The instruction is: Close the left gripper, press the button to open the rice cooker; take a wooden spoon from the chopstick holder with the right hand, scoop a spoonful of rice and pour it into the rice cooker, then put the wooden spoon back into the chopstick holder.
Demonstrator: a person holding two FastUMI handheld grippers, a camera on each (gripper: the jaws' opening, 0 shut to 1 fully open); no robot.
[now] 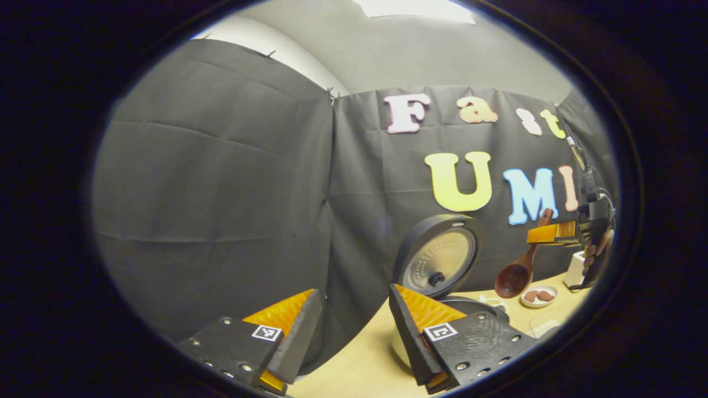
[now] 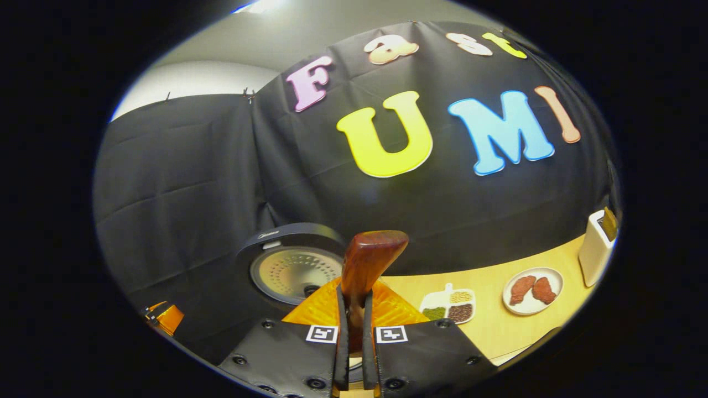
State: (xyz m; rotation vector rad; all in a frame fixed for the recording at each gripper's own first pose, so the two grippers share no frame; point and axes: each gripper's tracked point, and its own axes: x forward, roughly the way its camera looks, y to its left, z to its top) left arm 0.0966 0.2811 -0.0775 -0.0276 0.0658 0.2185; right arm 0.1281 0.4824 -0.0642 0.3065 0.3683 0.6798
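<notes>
Both fingers of the right gripper (image 2: 354,331) were pressed against the handle of the wooden spoon (image 2: 366,265), which stood up between them in the right gripper view. From the left gripper view that same gripper (image 1: 545,234) hung in the air above the desk (image 1: 359,365), the spoon (image 1: 517,271) slanting down from it with its bowl lowest, above the desk and just beside the rice cooker's raised lid (image 1: 440,260). Whether the bowl carried any rice could not be told from that angle.

At the bottom of its own view, the left gripper (image 1: 354,315) had its fingers set wide apart with nothing between them, out past the desk's left edge. Just beyond its right finger stood the rice cooker (image 1: 470,307), lid up and leaning toward the cloth wall.

Toward the desk's back edge lay a small divided dish of grains (image 2: 449,307) and, right of it, a white plate (image 2: 532,291) with two brown pieces. Near the far right corner stood the white chopstick holder (image 2: 596,247).
</notes>
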